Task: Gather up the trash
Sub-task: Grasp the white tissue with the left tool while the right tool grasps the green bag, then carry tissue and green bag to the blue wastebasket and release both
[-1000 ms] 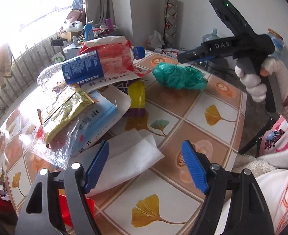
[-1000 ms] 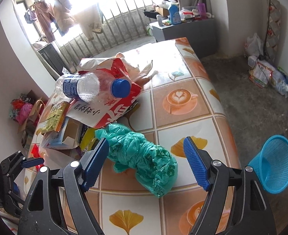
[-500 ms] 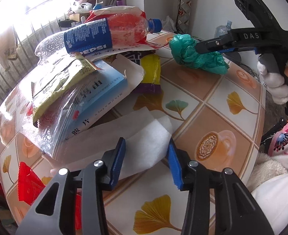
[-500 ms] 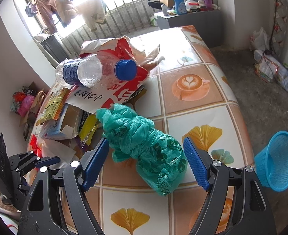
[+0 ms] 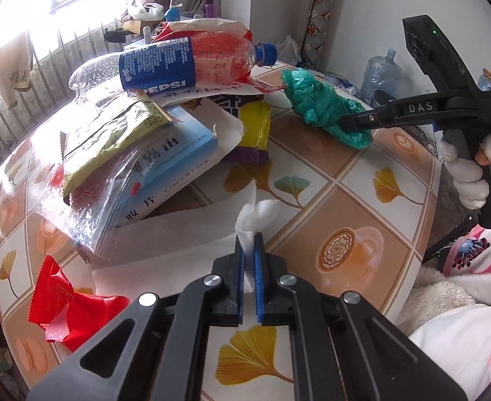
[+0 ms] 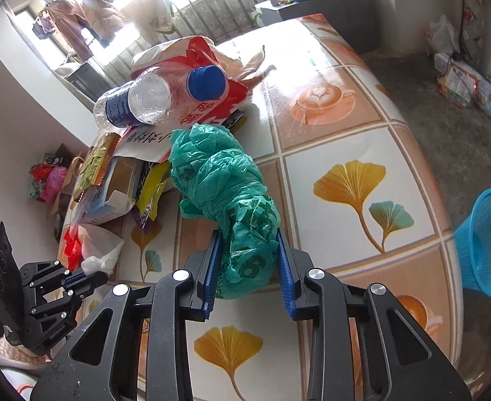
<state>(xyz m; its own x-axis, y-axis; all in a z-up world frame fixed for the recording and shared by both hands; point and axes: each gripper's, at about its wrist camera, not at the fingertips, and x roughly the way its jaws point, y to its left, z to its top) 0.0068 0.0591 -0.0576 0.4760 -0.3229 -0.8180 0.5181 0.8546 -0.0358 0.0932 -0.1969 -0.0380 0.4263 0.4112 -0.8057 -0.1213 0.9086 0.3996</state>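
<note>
My left gripper [image 5: 249, 244] is shut on the corner of a white paper tissue [image 5: 185, 230] that lies on the tiled table [image 5: 355, 180]; the pinched corner bunches up above the pads. It also shows in the right wrist view as the left gripper [image 6: 93, 275] holding the tissue [image 6: 100, 260]. My right gripper [image 6: 248, 240] has its jaws closing on a crumpled green plastic bag [image 6: 225, 183]; the blue pads press the bag's near end from both sides. In the left wrist view the right gripper [image 5: 352, 122] sits at the green bag [image 5: 319, 100], held by a white-gloved hand [image 5: 467, 173].
A trash pile lies behind: a Pepsi bottle [image 5: 178, 63], a red-and-white bag [image 6: 192, 77], a blue box [image 5: 175, 160], yellow wrappers [image 5: 255, 127], a red wrapper [image 5: 61, 304]. A blue basket [image 6: 486, 244] stands on the floor right of the table.
The left jaws closed from wide open onto the tissue corner, which now puckers up. The right gripper came down over the green bag and its jaws closed in on it.
</note>
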